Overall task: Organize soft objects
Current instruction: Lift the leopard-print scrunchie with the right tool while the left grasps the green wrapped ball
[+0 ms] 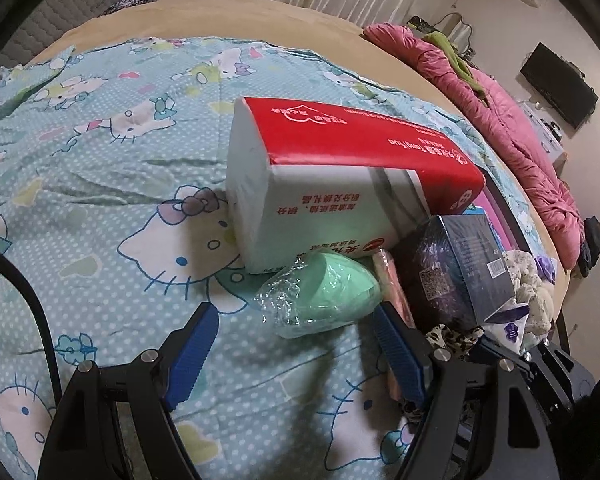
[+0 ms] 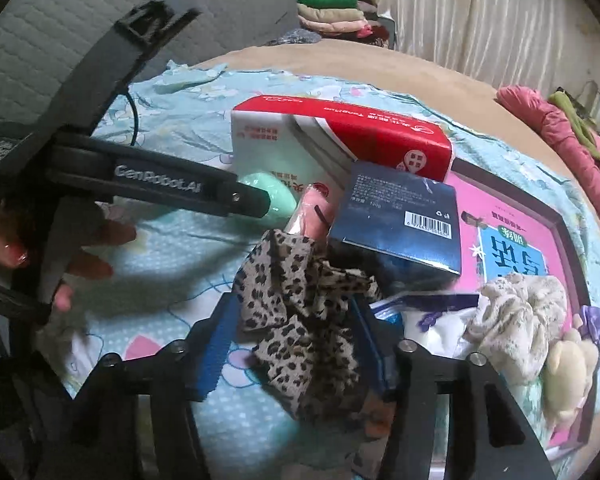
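Left gripper (image 1: 292,344) wide open, empty, jaws flanking the wrapped green sponge (image 1: 324,296) on the bed sheet (image 1: 100,184) beside the tissue pack (image 1: 332,176). Advance until the pads straddle the sponge itself, then close gently. Right gripper (image 2: 292,344): leopard cloth (image 2: 300,320) between its jaws; grip uncertain.

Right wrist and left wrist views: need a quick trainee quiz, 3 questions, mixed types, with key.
1. True or false: the left gripper is shut on the green sponge.
2. What lies between the fingers of the right gripper? A) leopard cloth B) sock C) towel
3. What colour is the top of the tissue pack?
Key: 1 false, its jaws are open; 2 A; 3 red.
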